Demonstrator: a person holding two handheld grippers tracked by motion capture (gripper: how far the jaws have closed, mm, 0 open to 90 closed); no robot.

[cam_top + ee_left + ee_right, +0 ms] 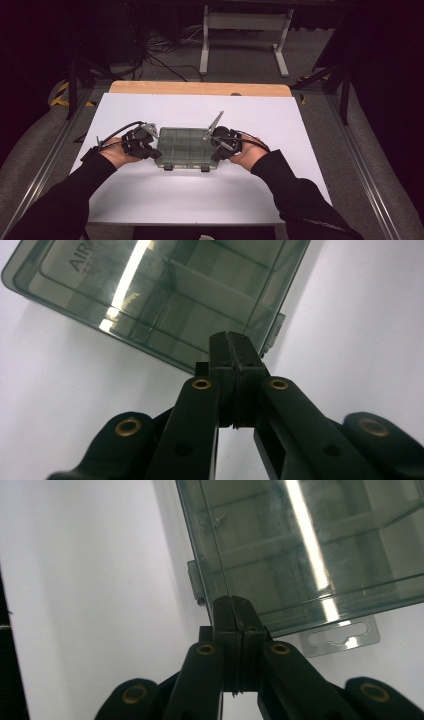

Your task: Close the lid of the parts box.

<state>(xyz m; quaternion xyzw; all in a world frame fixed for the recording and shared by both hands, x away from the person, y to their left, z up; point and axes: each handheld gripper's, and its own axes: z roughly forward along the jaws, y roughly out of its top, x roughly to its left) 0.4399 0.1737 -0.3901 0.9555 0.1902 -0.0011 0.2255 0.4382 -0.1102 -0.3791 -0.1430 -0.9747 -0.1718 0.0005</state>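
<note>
High view: clear compartment box (186,148) sits mid-table on the white sheet (150,200), left gripper (150,150) at its 9 o'clock end, right gripper (216,147) at 3 o'clock, both jaws closed empty, likely bracing it.

The high view looks forward and down from above the near edge of the table (150,200), far enough off to take in the whole top, the floor beyond its far edge, and the box (186,146) near the middle. The left gripper view rides close behind the left gripper (235,347) and faces along its closed jaws at one end of the box (165,295); the right gripper view does likewise behind the right gripper (234,611) at the other end (310,550). All three share the box and the white top around it.
</note>
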